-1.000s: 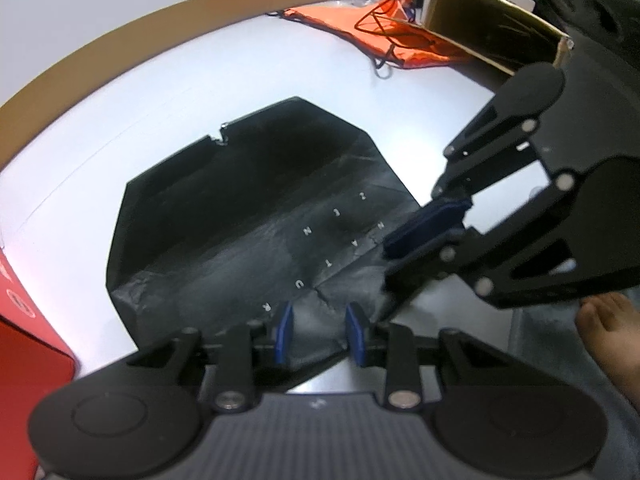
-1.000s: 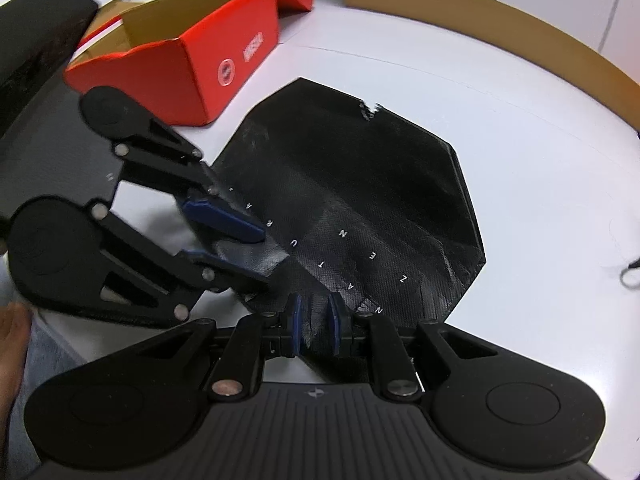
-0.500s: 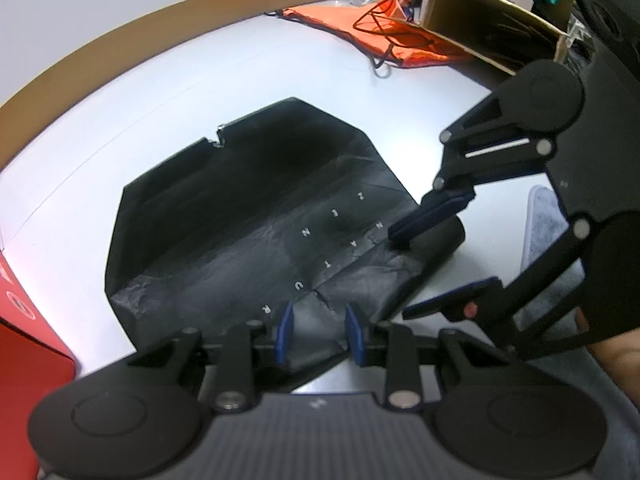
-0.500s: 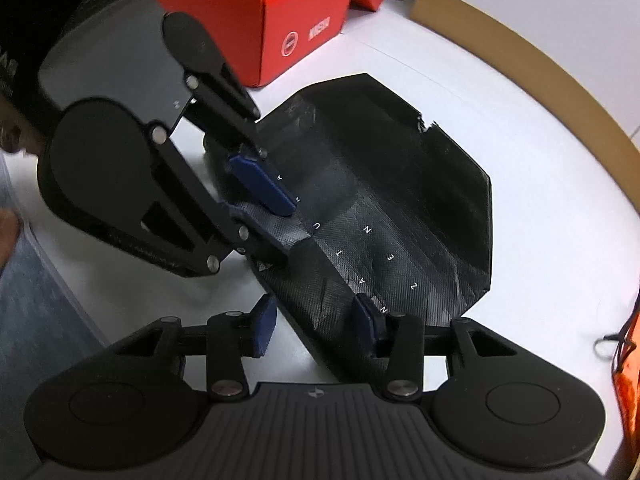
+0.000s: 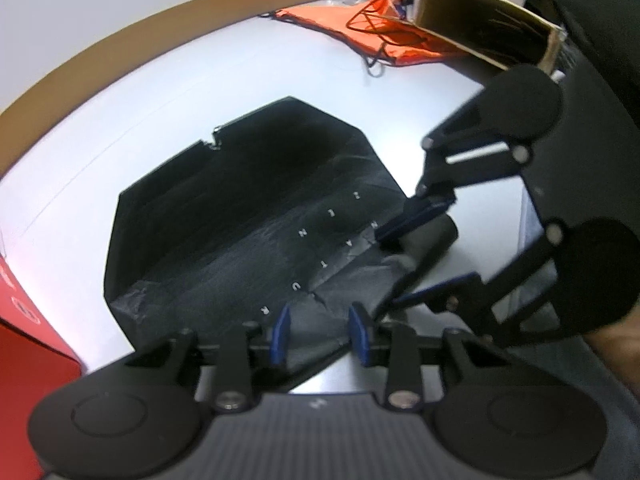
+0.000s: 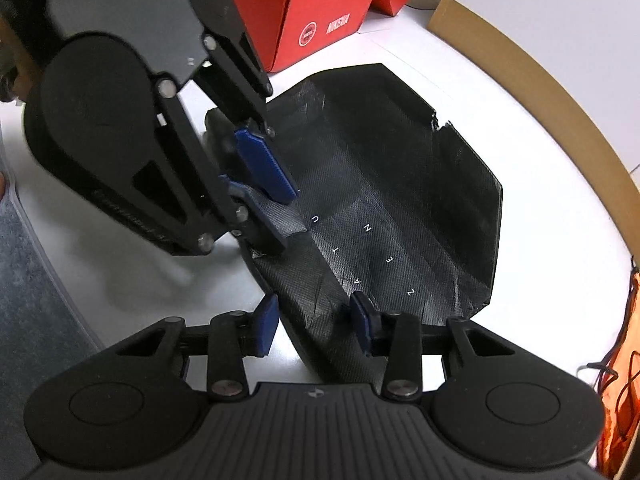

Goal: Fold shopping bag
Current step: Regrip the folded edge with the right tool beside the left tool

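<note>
Black shopping bag [image 5: 256, 216] flat on white tabletop [image 5: 120, 128], white lettering up, near edge folded over.

Left gripper [image 5: 318, 334] – blue pads part-open, astride near fold at 6 o'clock; whether gripping fabric, cannot tell.

Right gripper [image 6: 312, 326] – jaws spread wide over bag's near edge, nothing pinched.

Red box [image 6: 320, 12] at 11 o'clock in right view; orange bag [image 5: 360, 36] at 1 o'clock in left view.
</note>
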`<action>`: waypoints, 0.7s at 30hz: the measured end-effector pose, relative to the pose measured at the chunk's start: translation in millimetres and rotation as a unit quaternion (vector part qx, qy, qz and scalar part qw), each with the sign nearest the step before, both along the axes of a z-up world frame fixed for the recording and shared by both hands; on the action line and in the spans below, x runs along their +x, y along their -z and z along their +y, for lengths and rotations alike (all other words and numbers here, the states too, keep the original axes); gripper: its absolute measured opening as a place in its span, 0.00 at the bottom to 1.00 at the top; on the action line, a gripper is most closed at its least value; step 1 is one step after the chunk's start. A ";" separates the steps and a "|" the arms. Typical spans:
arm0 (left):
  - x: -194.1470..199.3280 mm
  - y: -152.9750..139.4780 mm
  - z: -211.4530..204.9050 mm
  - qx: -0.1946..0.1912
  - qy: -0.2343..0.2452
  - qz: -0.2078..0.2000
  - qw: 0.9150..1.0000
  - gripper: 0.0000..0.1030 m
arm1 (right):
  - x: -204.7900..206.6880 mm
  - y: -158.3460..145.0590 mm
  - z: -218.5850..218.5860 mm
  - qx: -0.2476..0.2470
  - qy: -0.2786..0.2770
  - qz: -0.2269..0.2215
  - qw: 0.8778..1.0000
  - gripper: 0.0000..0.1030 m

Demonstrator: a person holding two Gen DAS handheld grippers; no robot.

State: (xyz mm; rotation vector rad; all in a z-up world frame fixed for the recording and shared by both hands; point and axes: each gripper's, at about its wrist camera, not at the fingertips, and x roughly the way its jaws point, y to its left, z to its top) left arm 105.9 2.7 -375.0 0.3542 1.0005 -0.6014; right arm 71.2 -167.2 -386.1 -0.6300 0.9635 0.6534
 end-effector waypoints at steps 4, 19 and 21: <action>-0.8 1.3 -0.8 -0.002 0.008 0.002 1.000 0.53 | 11.5 -1.2 -8.8 0.019 0.007 0.022 1.000 0.41; -3.4 17.2 -9.3 0.025 0.025 -0.033 0.999 0.53 | 43.2 -3.0 -28.2 0.059 0.049 0.087 0.993 0.41; -2.2 18.6 -8.9 0.024 0.026 -0.032 0.999 0.53 | 41.6 -2.2 -27.6 0.051 0.040 0.078 0.995 0.40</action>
